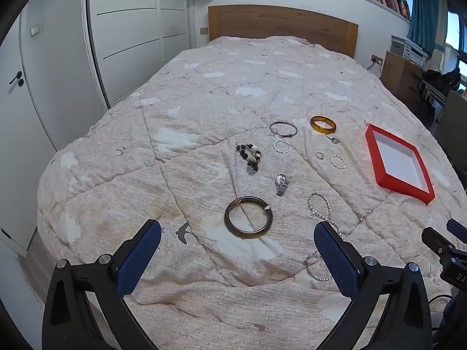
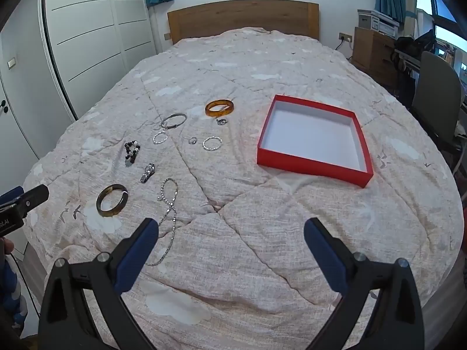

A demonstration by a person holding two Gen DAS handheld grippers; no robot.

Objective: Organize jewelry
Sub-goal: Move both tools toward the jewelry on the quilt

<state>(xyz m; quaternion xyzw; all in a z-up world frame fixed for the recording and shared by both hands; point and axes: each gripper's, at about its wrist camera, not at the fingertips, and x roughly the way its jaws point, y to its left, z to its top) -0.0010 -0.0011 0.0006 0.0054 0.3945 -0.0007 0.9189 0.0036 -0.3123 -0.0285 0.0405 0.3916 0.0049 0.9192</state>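
Observation:
Jewelry lies spread on a pink quilt. A dark bangle (image 1: 248, 217) (image 2: 112, 200) lies just ahead of my open, empty left gripper (image 1: 238, 233). A pearl and rhinestone chain (image 1: 321, 215) (image 2: 169, 204) runs by its right finger. A beaded bracelet (image 1: 249, 157) (image 2: 131, 151), a watch (image 1: 281, 184) (image 2: 147, 172), an amber bangle (image 1: 322, 124) (image 2: 219, 108), a silver bangle (image 1: 283, 129) (image 2: 174, 121) and small rings (image 1: 338, 162) (image 2: 212, 143) lie farther off. An empty red box (image 2: 315, 163) (image 1: 379, 157) sits right. My right gripper (image 2: 232, 230) is open and empty over bare quilt.
The bed's wooden headboard (image 2: 242, 17) stands at the far end. White wardrobe doors (image 1: 131, 29) line the left side. A chair (image 2: 435, 93) and a wooden cabinet (image 2: 370, 49) stand to the right of the bed.

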